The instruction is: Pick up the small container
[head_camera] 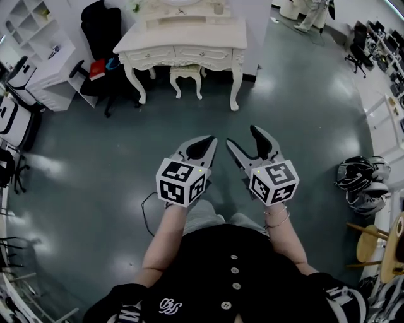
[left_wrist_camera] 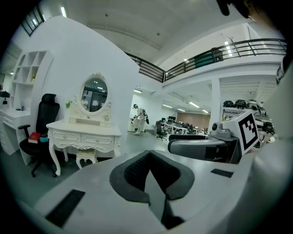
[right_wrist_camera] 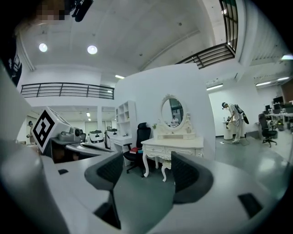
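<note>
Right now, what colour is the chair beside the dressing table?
Black. The chair beside the table shows best in the left gripper view.

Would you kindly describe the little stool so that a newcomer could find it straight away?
Find the ornate white dressing table straight ahead. The stool stands between its front legs. It is cream and low, unlike the tall black office chair alongside.

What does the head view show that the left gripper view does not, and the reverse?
Only the head view: the person's forearms and black buttoned top. Only the left gripper view: the balcony railing and the ceiling lights. Both: the right hand-held gripper, the white dressing table, its stool and the black chair.
</note>
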The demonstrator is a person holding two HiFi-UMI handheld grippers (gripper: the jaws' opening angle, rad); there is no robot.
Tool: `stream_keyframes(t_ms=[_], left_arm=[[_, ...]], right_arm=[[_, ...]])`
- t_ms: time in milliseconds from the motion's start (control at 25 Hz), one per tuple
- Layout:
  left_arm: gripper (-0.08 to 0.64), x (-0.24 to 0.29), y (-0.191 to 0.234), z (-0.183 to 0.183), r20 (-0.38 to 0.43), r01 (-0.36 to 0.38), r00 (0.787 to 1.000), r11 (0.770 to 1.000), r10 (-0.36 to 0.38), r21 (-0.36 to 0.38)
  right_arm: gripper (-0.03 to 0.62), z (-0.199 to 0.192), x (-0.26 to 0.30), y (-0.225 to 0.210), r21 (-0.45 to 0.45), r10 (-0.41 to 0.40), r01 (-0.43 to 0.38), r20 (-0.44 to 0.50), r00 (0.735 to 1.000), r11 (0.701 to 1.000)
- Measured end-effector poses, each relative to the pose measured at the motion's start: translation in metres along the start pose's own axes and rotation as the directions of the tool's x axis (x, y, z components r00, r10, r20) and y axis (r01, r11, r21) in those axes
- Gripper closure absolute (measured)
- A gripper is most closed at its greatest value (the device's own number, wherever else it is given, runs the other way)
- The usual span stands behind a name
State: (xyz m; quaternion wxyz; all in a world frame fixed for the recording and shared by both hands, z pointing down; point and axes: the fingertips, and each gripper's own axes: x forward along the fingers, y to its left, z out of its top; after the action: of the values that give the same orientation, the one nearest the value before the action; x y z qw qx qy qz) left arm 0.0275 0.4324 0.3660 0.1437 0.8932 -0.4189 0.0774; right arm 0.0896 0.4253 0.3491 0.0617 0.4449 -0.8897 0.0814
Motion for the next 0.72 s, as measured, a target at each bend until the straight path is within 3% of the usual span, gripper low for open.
stream_keyframes(t_ms=[160, 440, 720], left_arm=[[0.548, 0.007, 0.002, -0.008, -0.023, 0.003, 1.000, 1.000, -0.003, -0.016], [0.548, 0.028, 0.022, -0.010, -0.046, 0.013, 0.999, 0.999, -0.014, -0.031], [0.548, 0.067, 0.073, 0.017, -0.031, 0.034, 0.999, 0.999, -0.034, -0.017]], right_arm=[[0.302, -0.007, 0.001, -0.008, 0.024, -0.002, 0.002, -0.002, 1.000, 1.000], [0.258, -0.010, 0.023, -0.029, 0.033, -0.052, 0.052, -0.014, 0.999, 0.998], [0.244, 0.002, 0.081, -0.053, 0.014, -0.042, 0.042, -0.016, 0.999, 0.999]])
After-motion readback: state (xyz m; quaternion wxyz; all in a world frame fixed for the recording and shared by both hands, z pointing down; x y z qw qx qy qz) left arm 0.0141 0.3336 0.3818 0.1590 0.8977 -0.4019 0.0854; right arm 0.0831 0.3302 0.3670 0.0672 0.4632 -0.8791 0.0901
